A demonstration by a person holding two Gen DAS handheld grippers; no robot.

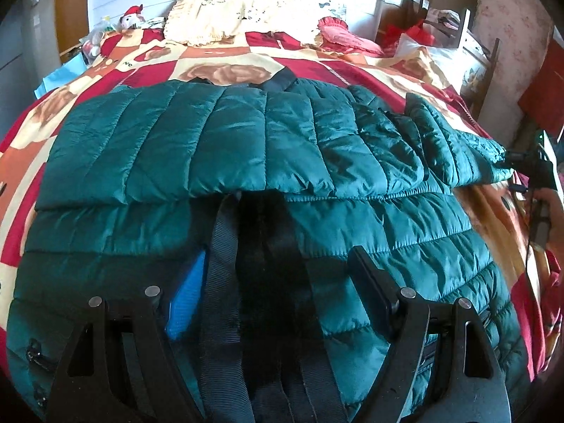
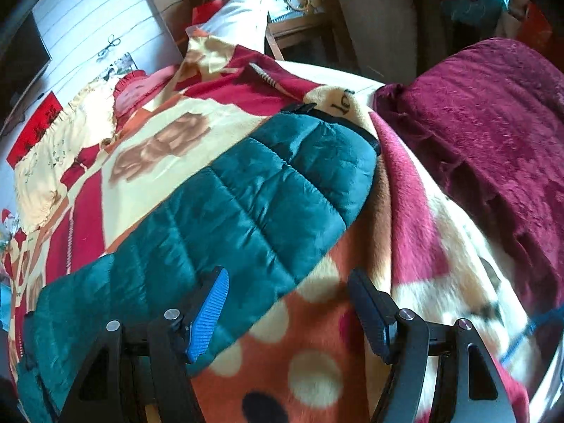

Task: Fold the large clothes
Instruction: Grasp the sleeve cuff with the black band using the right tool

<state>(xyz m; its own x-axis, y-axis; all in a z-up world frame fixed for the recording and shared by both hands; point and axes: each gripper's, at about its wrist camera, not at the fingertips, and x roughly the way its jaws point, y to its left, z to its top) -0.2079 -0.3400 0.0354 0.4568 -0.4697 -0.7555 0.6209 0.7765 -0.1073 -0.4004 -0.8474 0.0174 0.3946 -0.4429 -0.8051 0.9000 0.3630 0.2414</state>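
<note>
The left wrist view looks steeply down along its fingers (image 1: 370, 282), close over the green quilted jacket (image 1: 246, 141), facing up the bed (image 1: 218, 60) toward the cream pillow (image 1: 218, 14). The right wrist view, equally near, tilts across the jacket's sleeve (image 2: 246, 204) beyond its fingers (image 2: 211, 313). Both share jacket, bed and pillow.

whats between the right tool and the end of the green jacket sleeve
Nothing but jacket: in the right wrist view the right tool hangs open over the sleeve's lower edge, and quilted green fabric runs unbroken to the dark cuff, lying on the blanket.
</note>
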